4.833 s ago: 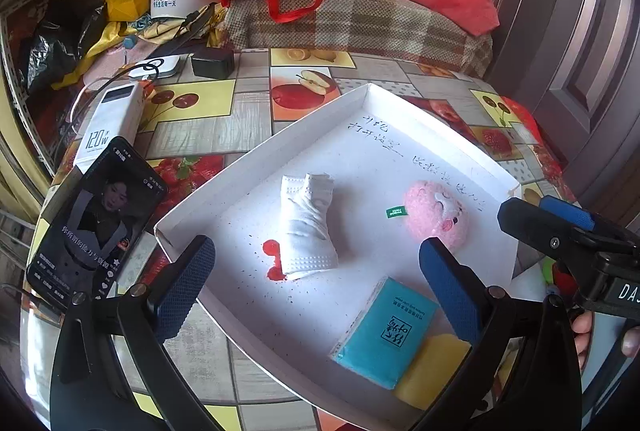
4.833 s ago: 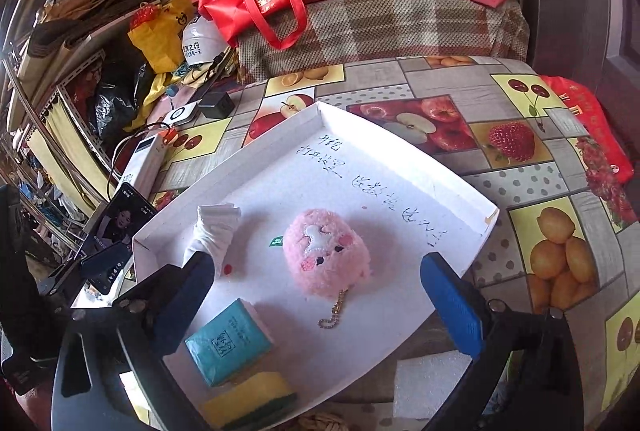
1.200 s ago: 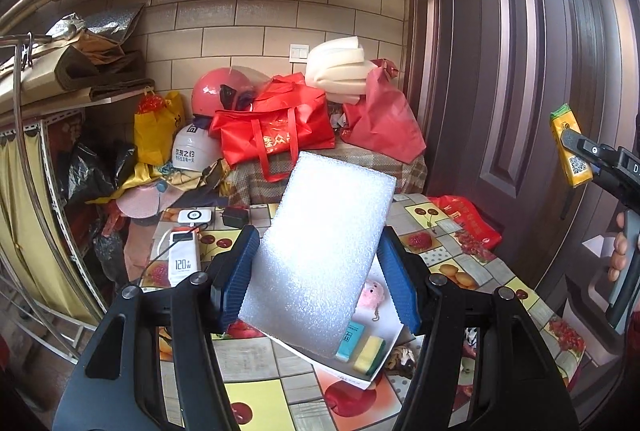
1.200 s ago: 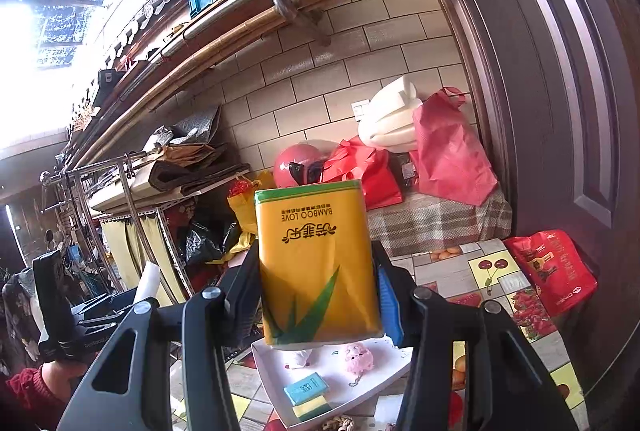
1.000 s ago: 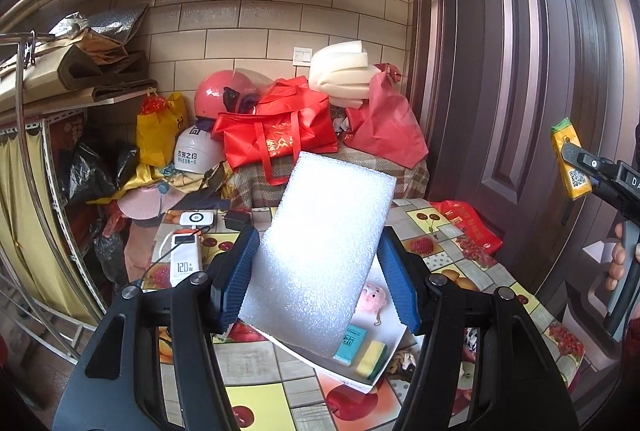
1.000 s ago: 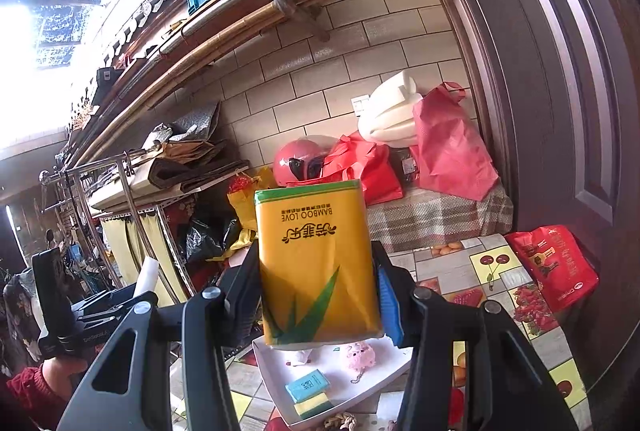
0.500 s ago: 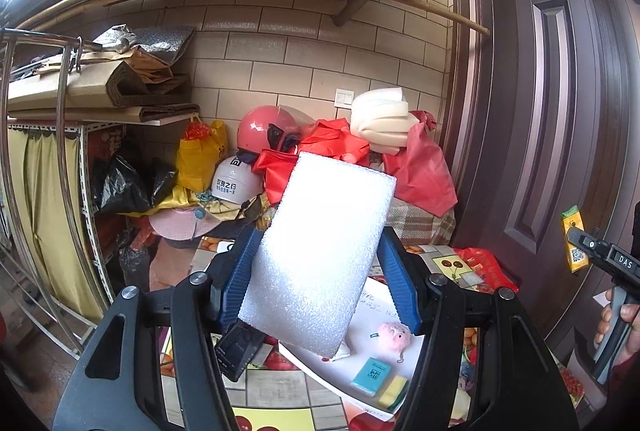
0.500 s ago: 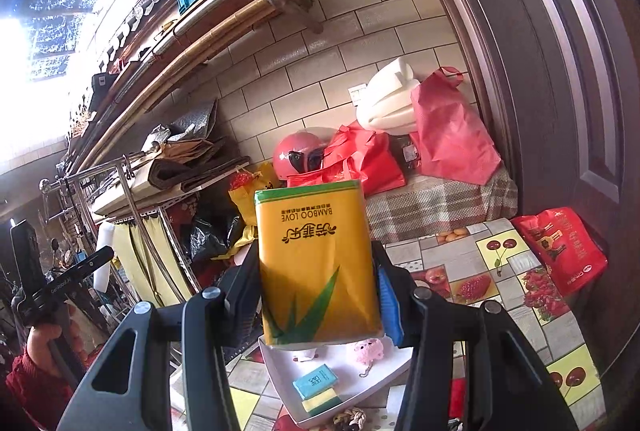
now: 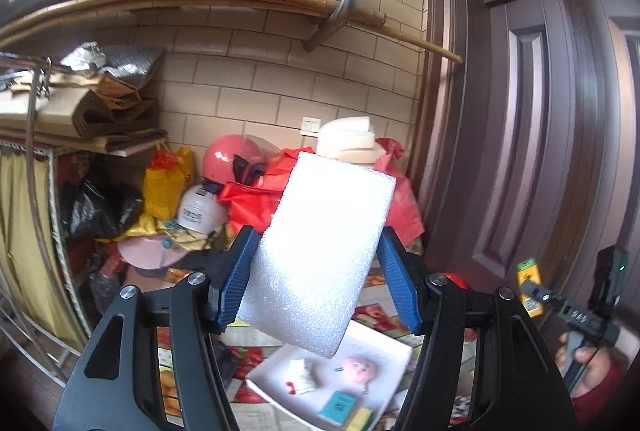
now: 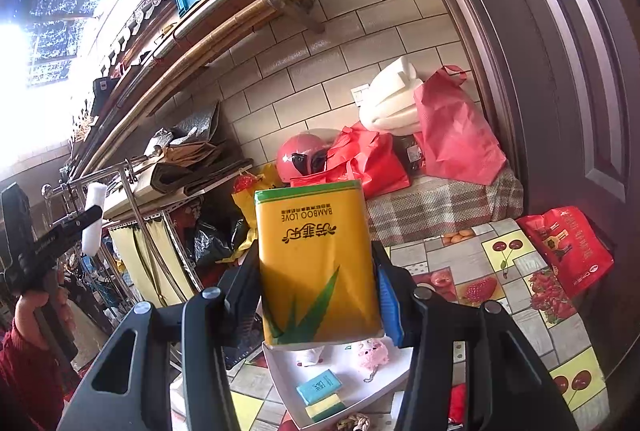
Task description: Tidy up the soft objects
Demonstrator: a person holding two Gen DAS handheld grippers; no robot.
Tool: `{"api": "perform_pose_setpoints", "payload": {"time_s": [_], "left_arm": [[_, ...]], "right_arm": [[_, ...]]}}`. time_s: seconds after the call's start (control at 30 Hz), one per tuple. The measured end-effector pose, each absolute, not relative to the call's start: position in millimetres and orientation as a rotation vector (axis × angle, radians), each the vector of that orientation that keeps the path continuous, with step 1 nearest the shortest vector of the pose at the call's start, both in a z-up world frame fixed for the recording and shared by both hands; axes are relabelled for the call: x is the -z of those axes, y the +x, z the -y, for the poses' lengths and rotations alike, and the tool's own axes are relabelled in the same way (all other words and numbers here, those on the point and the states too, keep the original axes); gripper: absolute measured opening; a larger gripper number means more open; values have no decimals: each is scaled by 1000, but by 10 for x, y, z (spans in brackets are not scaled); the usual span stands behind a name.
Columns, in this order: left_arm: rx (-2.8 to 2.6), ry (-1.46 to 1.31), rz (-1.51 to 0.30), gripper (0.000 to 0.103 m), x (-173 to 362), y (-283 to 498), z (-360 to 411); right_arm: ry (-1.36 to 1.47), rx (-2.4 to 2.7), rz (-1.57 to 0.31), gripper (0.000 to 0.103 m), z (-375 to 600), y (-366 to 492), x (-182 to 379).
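High above the table, the left gripper (image 9: 318,281) is clamped on one white foam sheet (image 9: 320,251); the right gripper (image 10: 316,295) is clamped on one yellow tissue pack (image 10: 316,263). Only the right wrist view shows the pack's "BAMBOO LOVE" print. Far below, one white tray (image 10: 280,367) holds a pink plush toy (image 9: 358,369), a teal packet (image 10: 319,386), a sponge (image 10: 325,404) and a white cloth (image 9: 302,377).

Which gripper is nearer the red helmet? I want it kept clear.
Hard to tell. The left gripper and right gripper both hang high over the table, well short of the red helmet.
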State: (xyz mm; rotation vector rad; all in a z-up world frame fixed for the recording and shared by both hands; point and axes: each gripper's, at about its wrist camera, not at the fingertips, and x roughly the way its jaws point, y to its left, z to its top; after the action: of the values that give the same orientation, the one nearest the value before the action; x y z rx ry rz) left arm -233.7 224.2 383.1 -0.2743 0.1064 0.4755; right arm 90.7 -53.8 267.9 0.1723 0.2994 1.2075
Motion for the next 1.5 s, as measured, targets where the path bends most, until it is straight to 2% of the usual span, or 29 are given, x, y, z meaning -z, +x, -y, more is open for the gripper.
{"api": "perform_pose_setpoints", "payload": {"time_s": [0.43, 0.87, 1.23, 1.5], "left_arm": [[-495, -154, -195, 61, -3822, -1989, -2045], [-701, 121, -178, 61, -4801, -2360, -2136], [-565, -1, -211, 61, -4296, -2119, -2098], [-501, -88, -267, 61, -3843, -1762, -2215]], "right_arm": [[178, -1196, -330, 51, 518, 962, -2598], [173, -1238, -264, 51, 512, 924, -2841], [183, -1241, -209, 51, 460, 944, -2941], [166, -1212, -258, 51, 302, 1078, -2795]]}}
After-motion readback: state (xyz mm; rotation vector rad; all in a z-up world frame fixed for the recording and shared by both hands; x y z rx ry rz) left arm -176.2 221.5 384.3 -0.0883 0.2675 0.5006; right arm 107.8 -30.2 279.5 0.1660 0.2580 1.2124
